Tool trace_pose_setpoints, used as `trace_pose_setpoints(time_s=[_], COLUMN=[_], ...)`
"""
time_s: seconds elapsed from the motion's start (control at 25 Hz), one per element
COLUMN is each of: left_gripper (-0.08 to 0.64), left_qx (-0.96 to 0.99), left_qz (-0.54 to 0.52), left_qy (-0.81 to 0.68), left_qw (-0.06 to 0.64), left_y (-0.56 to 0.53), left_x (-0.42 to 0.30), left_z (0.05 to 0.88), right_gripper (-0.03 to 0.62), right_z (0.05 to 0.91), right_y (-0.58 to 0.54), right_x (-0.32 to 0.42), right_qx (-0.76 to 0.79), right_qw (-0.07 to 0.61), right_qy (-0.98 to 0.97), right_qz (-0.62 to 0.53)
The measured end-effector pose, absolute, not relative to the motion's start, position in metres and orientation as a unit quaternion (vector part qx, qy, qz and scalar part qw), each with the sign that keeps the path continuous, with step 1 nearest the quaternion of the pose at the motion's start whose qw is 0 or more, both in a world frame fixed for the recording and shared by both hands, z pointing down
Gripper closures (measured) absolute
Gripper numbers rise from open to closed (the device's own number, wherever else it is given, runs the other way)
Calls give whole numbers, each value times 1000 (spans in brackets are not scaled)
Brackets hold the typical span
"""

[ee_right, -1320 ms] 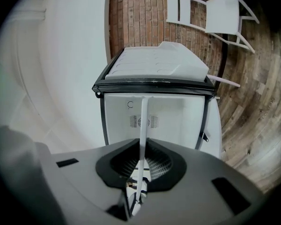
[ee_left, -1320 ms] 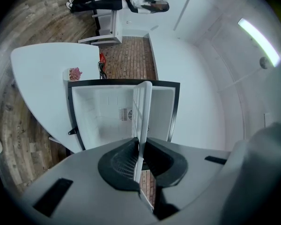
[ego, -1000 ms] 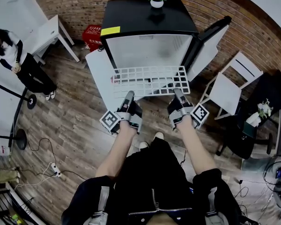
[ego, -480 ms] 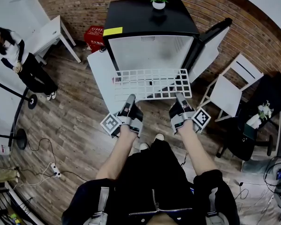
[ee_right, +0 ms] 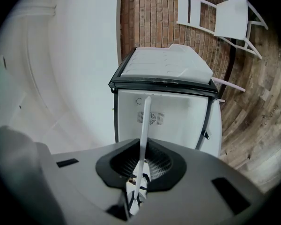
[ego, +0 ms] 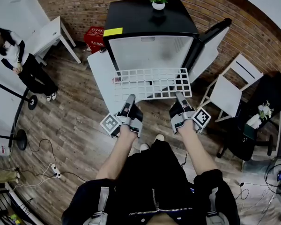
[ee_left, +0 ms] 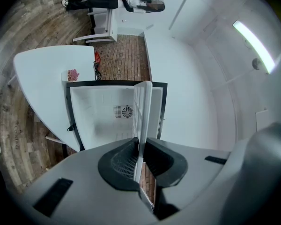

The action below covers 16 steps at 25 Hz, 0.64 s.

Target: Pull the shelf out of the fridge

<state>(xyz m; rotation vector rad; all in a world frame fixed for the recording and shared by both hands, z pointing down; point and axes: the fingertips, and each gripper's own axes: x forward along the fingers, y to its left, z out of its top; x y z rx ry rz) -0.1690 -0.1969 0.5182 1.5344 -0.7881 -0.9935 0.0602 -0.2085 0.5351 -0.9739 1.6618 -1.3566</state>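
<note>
Left gripper [ego: 130, 98] clenched on shelf [ego: 150, 83] front edge, near left corner. Right gripper [ego: 179, 96] clamped on same edge, near right corner. Two-point hold likely keeps grid level, stops twisting. Shelf mostly out, flat, rear edge at fridge [ego: 150, 22] mouth; whether still on rails unclear. Door [ego: 210, 43] swung wide, clearing path.
</note>
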Motion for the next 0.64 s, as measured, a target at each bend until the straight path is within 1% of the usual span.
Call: trace_pose_setpoints(time_s=[0.64], left_gripper=[522], left_qx=[649], left_qz=[-416], left_qy=[-331], left_qw=[544], left_y=[-200], left_x=[-171], left_z=[519], right_gripper=[555], right_z=[533], right_y=[-212], right_x=[57], right_qx=[-382], right_qw=[380], right_qy=[656], right_qz=[-530])
